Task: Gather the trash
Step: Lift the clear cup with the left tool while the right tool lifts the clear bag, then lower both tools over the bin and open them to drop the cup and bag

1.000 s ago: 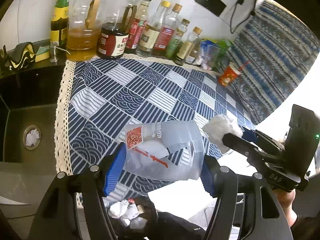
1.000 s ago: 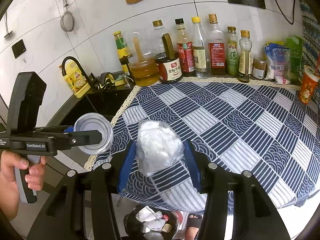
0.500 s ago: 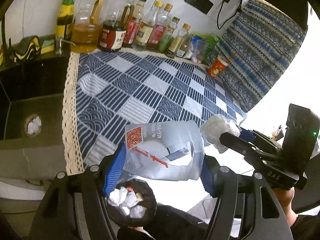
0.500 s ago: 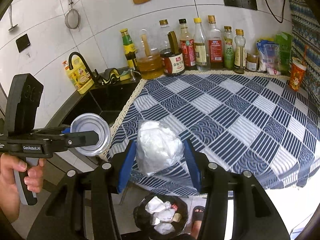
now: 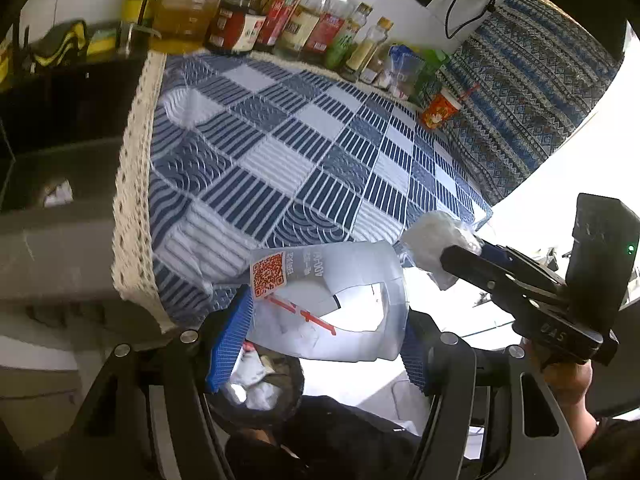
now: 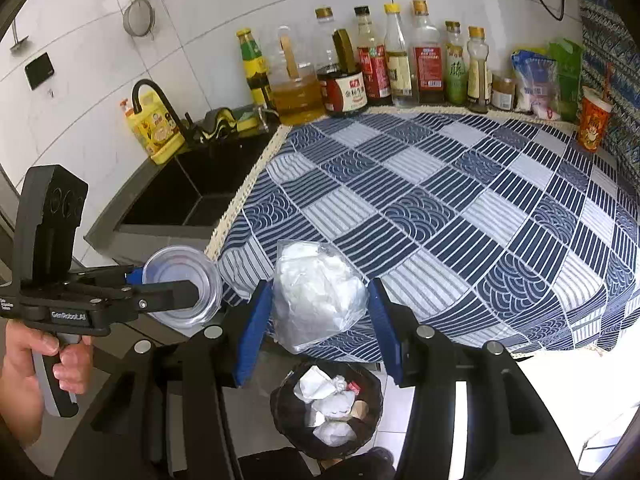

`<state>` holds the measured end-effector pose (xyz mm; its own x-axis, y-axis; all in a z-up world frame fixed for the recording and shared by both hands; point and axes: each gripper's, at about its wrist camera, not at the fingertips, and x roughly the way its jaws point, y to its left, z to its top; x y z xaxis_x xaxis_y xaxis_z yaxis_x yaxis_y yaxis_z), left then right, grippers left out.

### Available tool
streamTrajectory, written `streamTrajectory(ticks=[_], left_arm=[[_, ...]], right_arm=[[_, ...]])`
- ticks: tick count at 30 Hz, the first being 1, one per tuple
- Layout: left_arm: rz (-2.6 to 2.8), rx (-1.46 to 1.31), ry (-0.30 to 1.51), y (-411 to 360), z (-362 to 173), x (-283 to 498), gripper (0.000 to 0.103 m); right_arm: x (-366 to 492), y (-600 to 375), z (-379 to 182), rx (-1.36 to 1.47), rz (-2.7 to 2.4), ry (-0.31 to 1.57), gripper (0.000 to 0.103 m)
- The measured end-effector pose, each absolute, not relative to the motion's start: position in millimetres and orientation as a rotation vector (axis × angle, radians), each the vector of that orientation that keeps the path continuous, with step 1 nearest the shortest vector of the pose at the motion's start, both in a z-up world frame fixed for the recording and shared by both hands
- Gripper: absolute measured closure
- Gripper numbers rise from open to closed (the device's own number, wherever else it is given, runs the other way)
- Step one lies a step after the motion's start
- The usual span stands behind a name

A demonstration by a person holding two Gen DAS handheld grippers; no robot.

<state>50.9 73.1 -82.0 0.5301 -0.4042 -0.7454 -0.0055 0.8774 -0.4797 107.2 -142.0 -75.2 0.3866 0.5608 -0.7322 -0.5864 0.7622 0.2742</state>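
My left gripper (image 5: 326, 340) is shut on a clear plastic cup (image 5: 332, 304) with an orange QR label; the cup also shows in the right wrist view (image 6: 182, 286). My right gripper (image 6: 318, 334) is shut on a clear bag of crumpled white tissue (image 6: 316, 300), also seen in the left wrist view (image 5: 434, 240). Both are held off the counter's front edge. A black trash bin (image 6: 326, 412) with crumpled paper stands on the floor right under the bag; it also shows below the cup in the left wrist view (image 5: 260, 392).
The counter carries a blue and white patterned cloth (image 6: 440, 208). A row of sauce and oil bottles (image 6: 380, 72) lines the back wall. An orange paper cup (image 6: 594, 124) and snack bags (image 6: 540, 80) stand at the back right. A dark sink (image 6: 188, 196) lies left.
Both grippers have drawn back from the counter with their loads. The trash bin has come into fuller view beneath them.
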Motion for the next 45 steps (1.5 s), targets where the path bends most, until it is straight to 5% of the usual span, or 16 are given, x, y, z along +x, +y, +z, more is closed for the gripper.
streamTrajectory(ticks=[45], left_arm=[[-0.077,-0.583,1.466,45.0,-339.5,21.1,0.038]], right_arm=[[108.0,-139.7,-323.3,-0.015,0.776,1.472,0.053]])
